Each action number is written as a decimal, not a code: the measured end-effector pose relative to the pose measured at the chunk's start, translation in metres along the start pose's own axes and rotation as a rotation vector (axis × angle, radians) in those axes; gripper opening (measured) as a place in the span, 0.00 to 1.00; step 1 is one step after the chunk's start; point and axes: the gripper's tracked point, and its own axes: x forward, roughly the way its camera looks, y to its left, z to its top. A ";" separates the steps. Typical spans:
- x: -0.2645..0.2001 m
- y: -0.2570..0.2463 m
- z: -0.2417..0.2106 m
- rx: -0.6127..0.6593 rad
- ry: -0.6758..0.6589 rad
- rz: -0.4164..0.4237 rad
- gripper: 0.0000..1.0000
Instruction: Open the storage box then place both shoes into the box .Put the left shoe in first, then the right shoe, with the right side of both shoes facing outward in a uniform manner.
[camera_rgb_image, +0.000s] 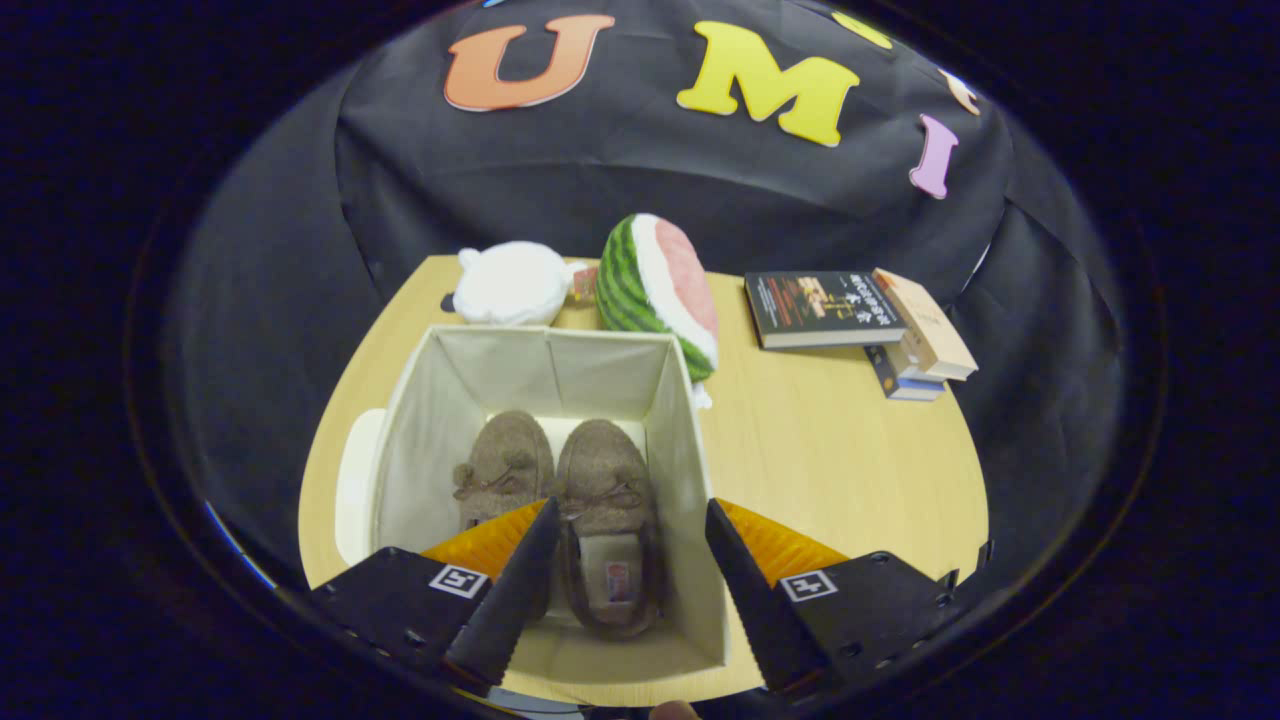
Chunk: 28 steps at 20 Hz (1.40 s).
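A white plush toy (510, 284) and watermelon plush (655, 292) sit mid-frame on the desk (830, 450); stacked books (862, 320) lie at right.

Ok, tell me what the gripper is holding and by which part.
Nothing is held. The gripper is open above the box, its fingers spread around the right shoe without touching it.

Storage box (430, 440): cream fabric, square, open at the top, seen from above on the table. The lid (352, 480) is seen as a pale edge just beside the box's left wall.

Two brown fuzzy slippers with small bows are laid side by side on the box floor, toes pointed toward the far wall, heels toward the gripper. The left shoe (505, 465) is partly hidden at the heel. The right shoe (608, 520) is seen almost whole, its pale insole visible, close to the right wall.
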 end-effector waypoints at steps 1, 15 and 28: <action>-0.010 -0.006 0.011 0.007 -0.043 0.002 0.93; -0.180 -0.182 0.070 0.209 -0.492 0.059 0.95; -0.213 -0.233 0.050 0.179 -0.601 0.094 0.94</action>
